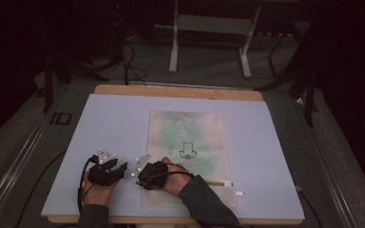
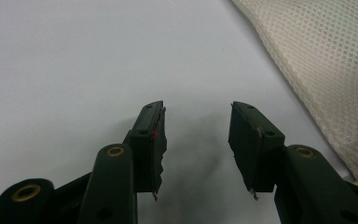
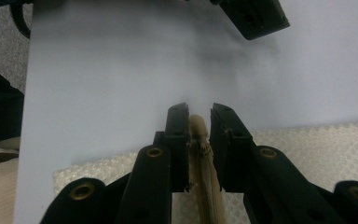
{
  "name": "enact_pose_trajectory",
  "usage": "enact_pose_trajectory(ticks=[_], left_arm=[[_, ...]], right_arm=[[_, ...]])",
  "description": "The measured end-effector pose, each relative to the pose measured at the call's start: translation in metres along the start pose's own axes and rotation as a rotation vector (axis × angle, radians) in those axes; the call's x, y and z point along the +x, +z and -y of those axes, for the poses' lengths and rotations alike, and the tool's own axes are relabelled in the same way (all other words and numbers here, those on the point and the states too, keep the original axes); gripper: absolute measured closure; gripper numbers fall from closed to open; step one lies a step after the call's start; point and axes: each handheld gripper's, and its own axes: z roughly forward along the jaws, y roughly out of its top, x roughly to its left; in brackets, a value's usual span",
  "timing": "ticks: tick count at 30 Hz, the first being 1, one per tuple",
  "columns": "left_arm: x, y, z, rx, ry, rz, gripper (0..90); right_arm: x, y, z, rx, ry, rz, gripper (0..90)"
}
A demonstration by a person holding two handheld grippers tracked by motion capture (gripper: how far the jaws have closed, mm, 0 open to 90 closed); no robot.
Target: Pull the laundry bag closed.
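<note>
A cream mesh bag (image 1: 190, 137) with a green item inside and a black arrow mark lies flat on the pale mat (image 1: 114, 123). At the bag's near left corner my right gripper (image 1: 140, 179) points left. In the right gripper view its jaws (image 3: 199, 112) stand narrow, pinching a beige seam strip (image 3: 200, 140) of the mesh bag (image 3: 307, 140). My left gripper (image 1: 122, 169) rests just left of it on the mat. Its jaws (image 2: 196, 112) are open over bare mat (image 2: 74, 56) with nothing between them, and the mesh bag (image 2: 321, 60) lies off to their right.
The mat covers a wooden table whose far edge (image 1: 176, 91) shows. A white metal stand (image 1: 209, 28) and cables sit on the floor beyond. A small white tag (image 1: 239, 193) lies at the bag's near right corner. The other gripper's jaw (image 3: 256, 16) shows close ahead.
</note>
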Motion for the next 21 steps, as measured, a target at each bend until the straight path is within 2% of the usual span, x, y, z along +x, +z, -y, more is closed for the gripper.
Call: enact_pose_trajectory(ticks=[9,10,16,21], left_arm=[[0.001,0.000,0.000,0.000,-0.001,-0.001,54.9],[0.001,-0.001,0.000,0.000,-0.003,-0.001,54.9],[0.000,-0.001,0.000,0.000,-0.001,-0.002,54.9],[0.001,-0.001,0.000,0.000,-0.002,-0.002,55.0]], right_arm=[[-0.001,0.011,-0.003,0.021,-0.003,0.001,76.8],[-0.001,0.013,-0.004,0.028,-0.015,0.009,77.7],[0.000,0.014,-0.008,0.052,-0.018,0.006,81.0],[-0.001,0.013,-0.008,0.041,-0.018,0.007,81.0]])
